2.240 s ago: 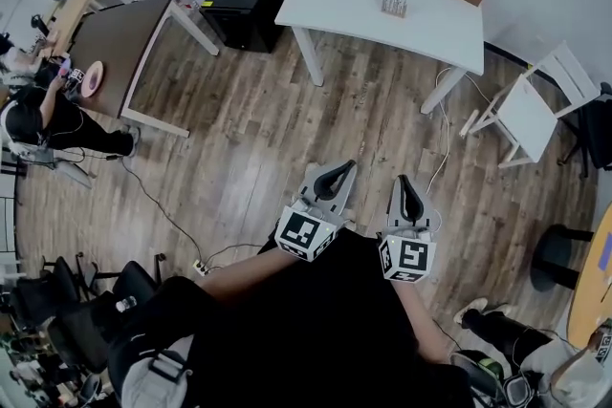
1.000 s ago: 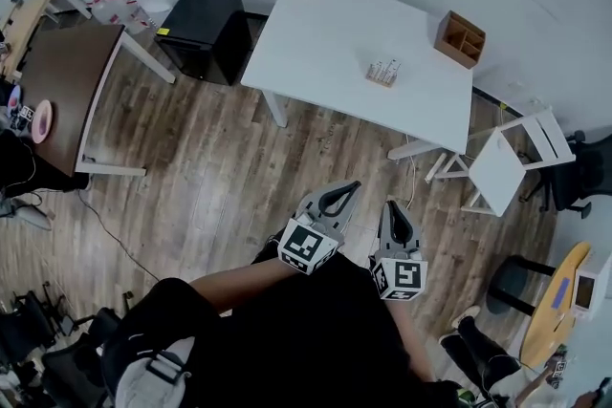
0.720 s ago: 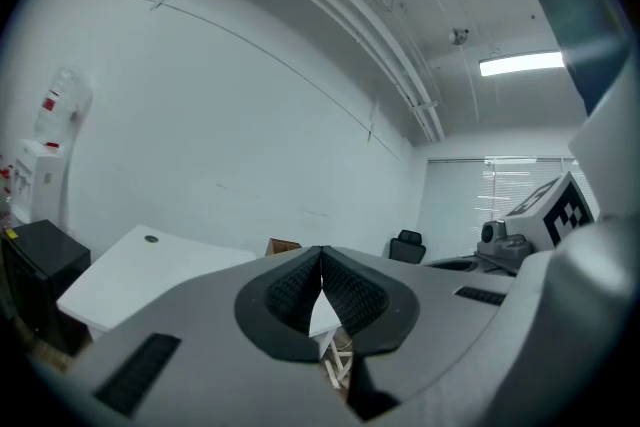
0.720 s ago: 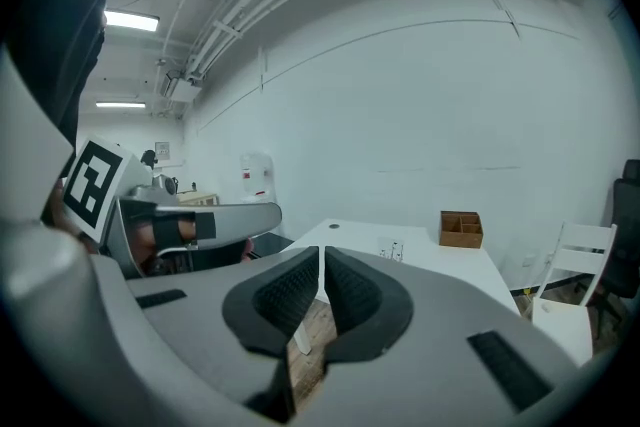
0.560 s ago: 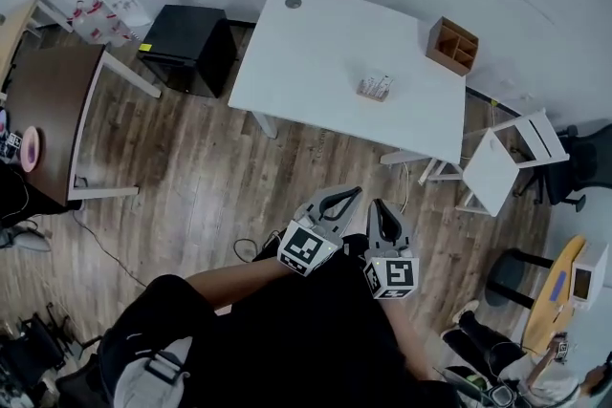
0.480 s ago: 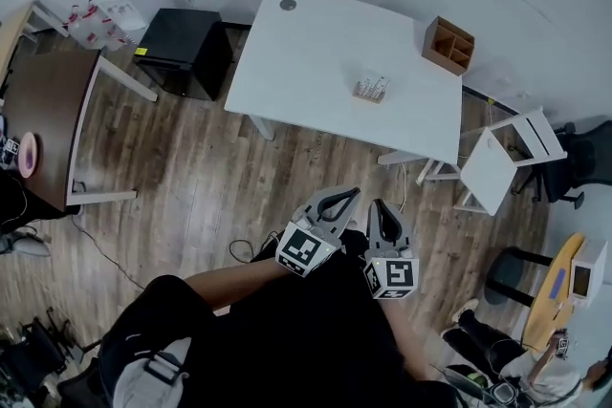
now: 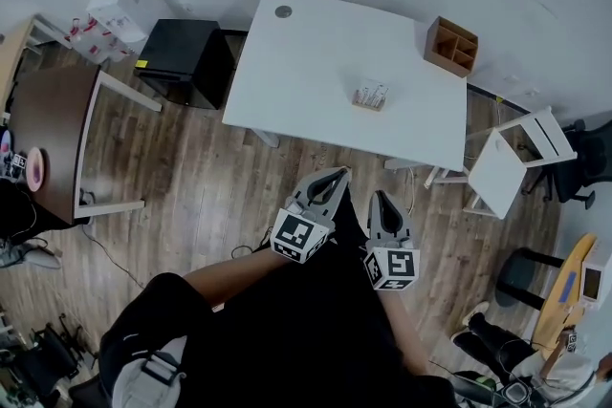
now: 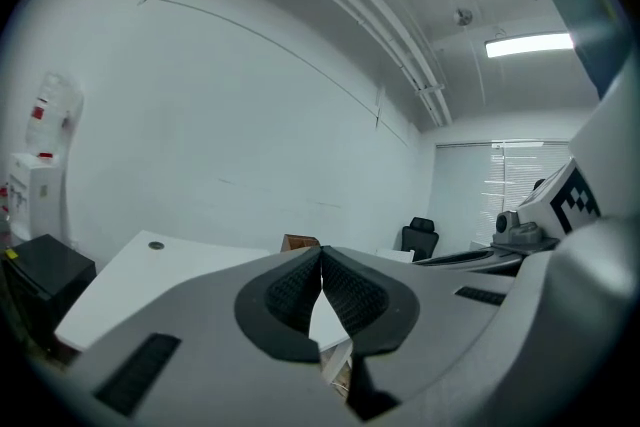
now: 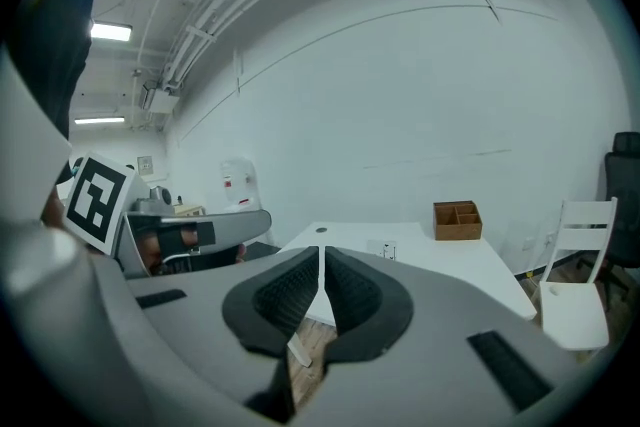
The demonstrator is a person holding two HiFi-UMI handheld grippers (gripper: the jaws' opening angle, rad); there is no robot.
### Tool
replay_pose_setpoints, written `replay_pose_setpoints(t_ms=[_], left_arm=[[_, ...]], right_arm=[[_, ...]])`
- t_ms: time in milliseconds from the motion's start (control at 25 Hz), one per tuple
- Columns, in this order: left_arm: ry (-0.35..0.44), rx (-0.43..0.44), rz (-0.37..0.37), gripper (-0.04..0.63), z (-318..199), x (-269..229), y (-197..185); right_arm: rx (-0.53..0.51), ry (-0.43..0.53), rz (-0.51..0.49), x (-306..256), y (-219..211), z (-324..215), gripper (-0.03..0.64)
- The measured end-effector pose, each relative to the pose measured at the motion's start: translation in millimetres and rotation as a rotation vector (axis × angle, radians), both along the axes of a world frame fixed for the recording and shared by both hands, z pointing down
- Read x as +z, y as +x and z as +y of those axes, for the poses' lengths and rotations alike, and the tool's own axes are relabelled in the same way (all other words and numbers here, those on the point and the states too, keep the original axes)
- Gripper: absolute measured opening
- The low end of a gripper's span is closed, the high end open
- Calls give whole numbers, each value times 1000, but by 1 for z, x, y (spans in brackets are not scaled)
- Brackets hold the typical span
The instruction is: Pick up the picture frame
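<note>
Wood-plank floor (image 7: 206, 172) lies open between the person and the furniture, a bare stretch running from the left of the room to the feet of the white table (image 7: 306, 62). That table stands against the far wall, its near edge facing the person and its long top mostly bare. To the left, well apart from it, a brown table (image 7: 48, 129) on white legs juts into the room. A black cabinet (image 7: 182, 62) sits at the white table's left end, close to the wall. A white chair (image 7: 505, 169) stands just off the table's right corner, narrowing the passage on that side.

A wooden box (image 7: 451, 45) with open compartments rests at the table's far right corner, near the wall. The picture frame (image 7: 369, 96), small and pale, stands upright on the right half of the tabletop. It is nearer the front edge than the box is, apart from the box, with clear tabletop all round it.

The left gripper (image 7: 335, 177) and right gripper (image 7: 382, 199) are held side by side above the floor in front of the table's near edge, pointing toward it and well short of the frame. Each gripper's own view shows its jaws clenched tip to tip with nothing between them.
</note>
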State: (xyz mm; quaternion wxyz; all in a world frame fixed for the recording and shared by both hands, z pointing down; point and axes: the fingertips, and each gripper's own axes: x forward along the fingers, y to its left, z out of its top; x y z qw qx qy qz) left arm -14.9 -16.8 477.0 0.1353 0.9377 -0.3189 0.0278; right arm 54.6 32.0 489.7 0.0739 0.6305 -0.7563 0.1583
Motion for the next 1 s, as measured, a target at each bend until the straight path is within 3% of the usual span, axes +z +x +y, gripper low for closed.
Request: replay_pose_setpoints(t_ms=[560,1000], left_arm=[[-57,-19,-50,15,-80,35,40],[-156,-45,-142,15,-144,95,79]], right_arm=[[1,-111,-20,40,49,-97,37],[-93,-264,-18,103,80,-167,37]])
